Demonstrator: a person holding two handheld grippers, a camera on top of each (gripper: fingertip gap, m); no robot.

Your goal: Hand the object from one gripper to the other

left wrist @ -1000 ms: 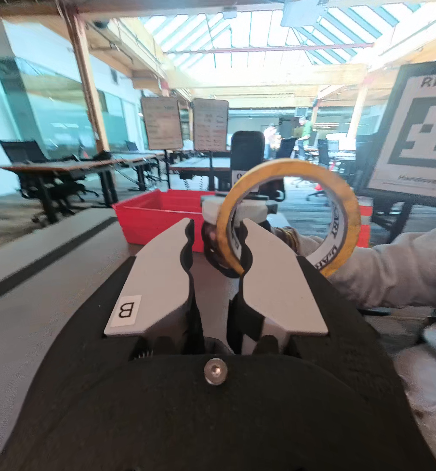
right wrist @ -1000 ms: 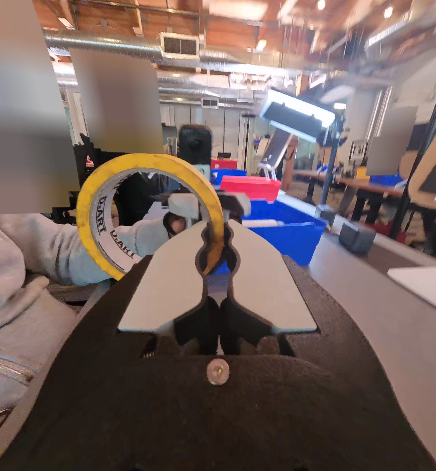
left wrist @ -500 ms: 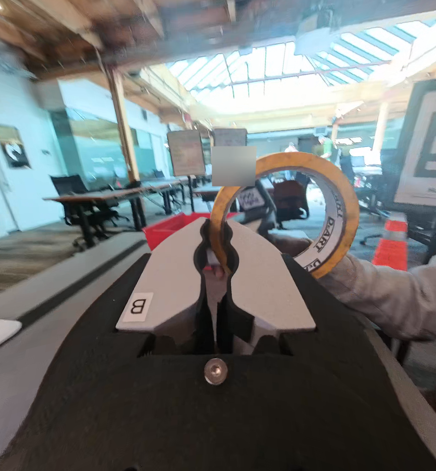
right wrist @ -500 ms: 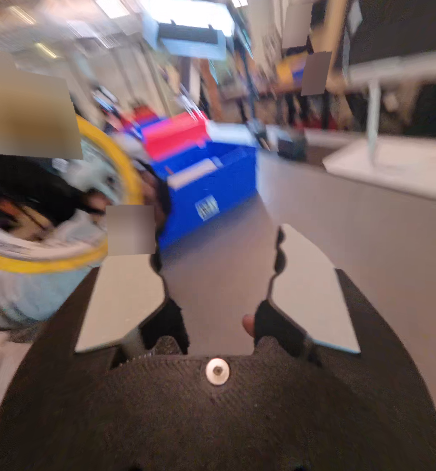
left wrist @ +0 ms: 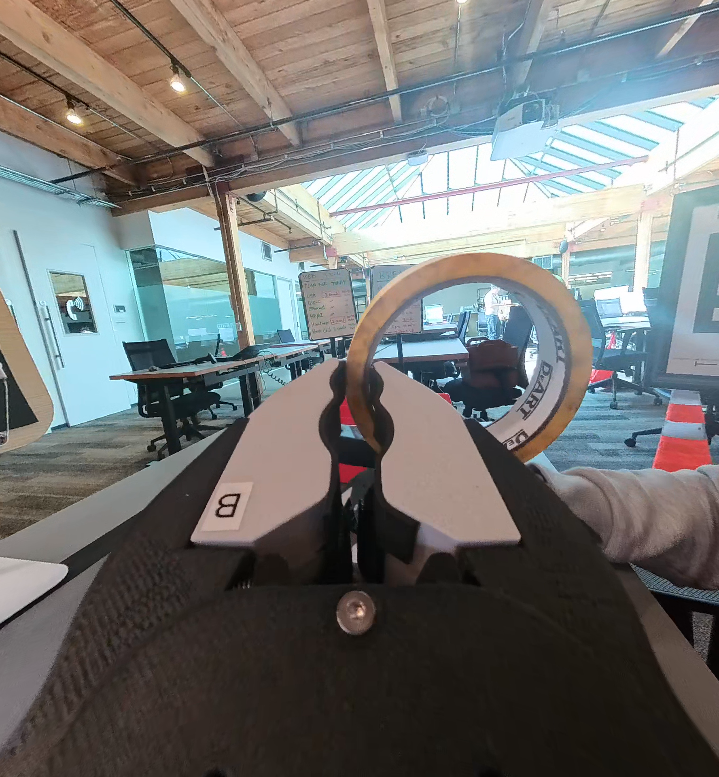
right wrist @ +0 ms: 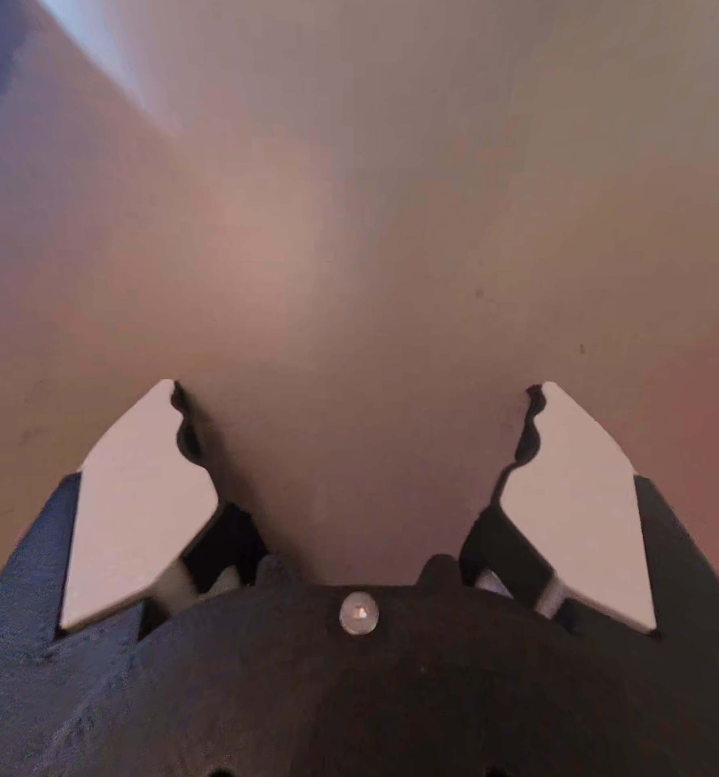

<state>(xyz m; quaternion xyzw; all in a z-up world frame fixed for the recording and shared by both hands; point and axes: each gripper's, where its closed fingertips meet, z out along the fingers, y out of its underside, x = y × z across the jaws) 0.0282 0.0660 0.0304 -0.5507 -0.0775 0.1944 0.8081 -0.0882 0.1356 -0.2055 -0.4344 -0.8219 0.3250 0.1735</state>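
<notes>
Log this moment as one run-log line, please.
left tongs: shut on tape roll | right tongs: open, empty, over bare grey surface | handover: tape in left only

A wooden beamed ceiling with a bright skylight spans far desks, black office chairs, and grey patterned carpet.

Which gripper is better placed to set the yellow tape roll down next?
Left. The left gripper is shut on the yellow ring-shaped tape roll, holding it upright. The right gripper is open, empty, facing only a bare grey surface.
</notes>
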